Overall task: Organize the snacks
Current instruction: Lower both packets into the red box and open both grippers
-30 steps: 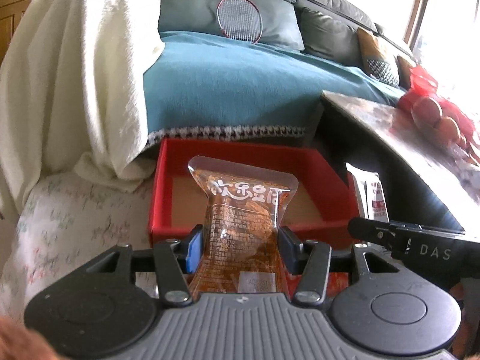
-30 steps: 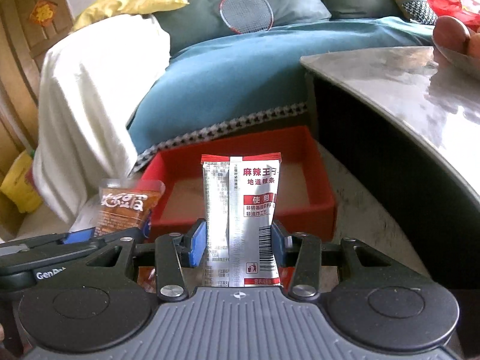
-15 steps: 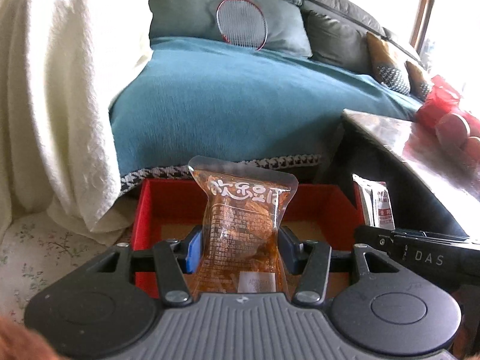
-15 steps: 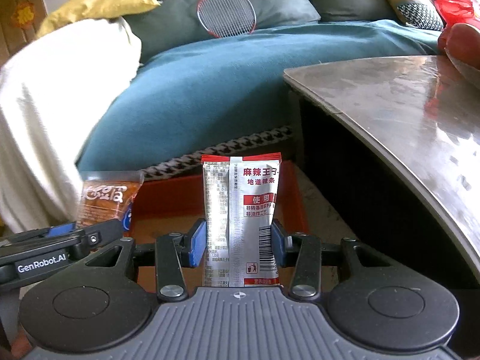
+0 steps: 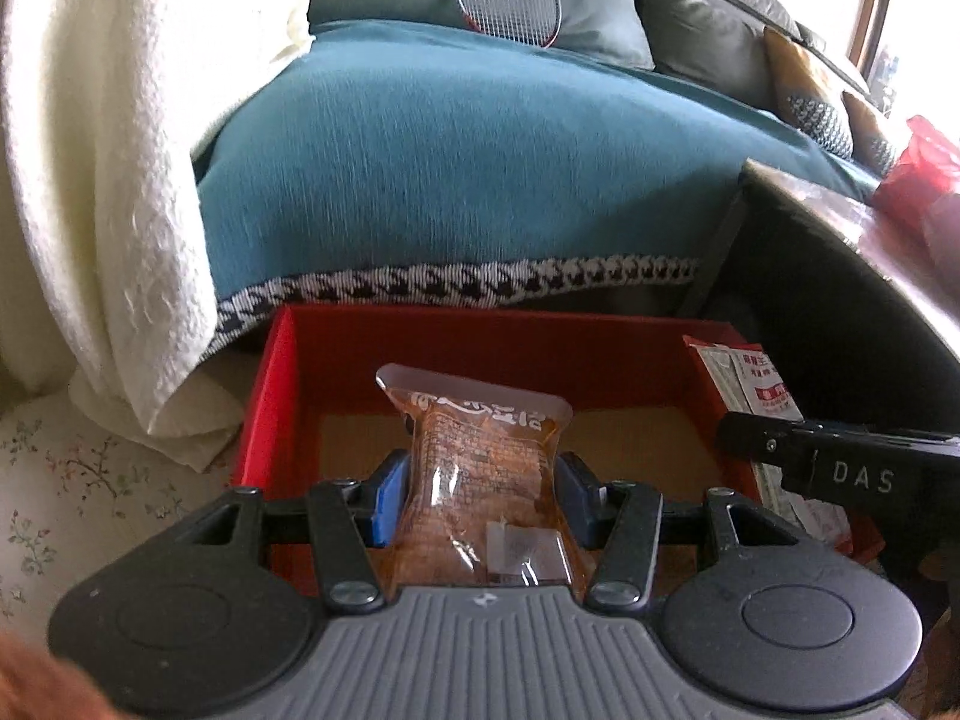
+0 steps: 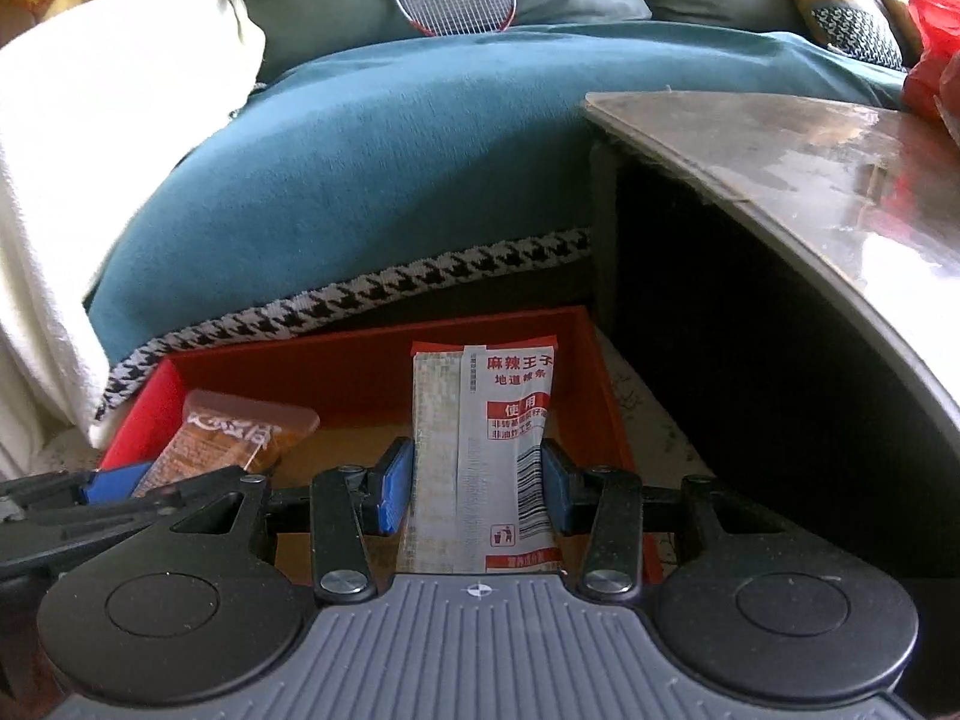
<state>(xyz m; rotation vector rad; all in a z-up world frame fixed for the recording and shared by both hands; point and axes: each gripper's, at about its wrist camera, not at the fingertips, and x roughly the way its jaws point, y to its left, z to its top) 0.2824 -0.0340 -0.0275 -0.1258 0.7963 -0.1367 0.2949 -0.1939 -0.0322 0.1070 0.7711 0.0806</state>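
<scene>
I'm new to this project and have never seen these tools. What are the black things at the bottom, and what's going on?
They are two hand-held grippers, each with a camera looking forward along its jaws. One picture is from the left gripper, the other from the right gripper. The left is shut on an orange snack packet, the right on a silver and red snack packet. Both hang over a red box on the floor, between a teal-covered sofa and a table.

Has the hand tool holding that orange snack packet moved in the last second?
Yes. The left gripper, jaws shut on the orange snack packet, has moved forward over the red box, toward the teal sofa cover.
</scene>
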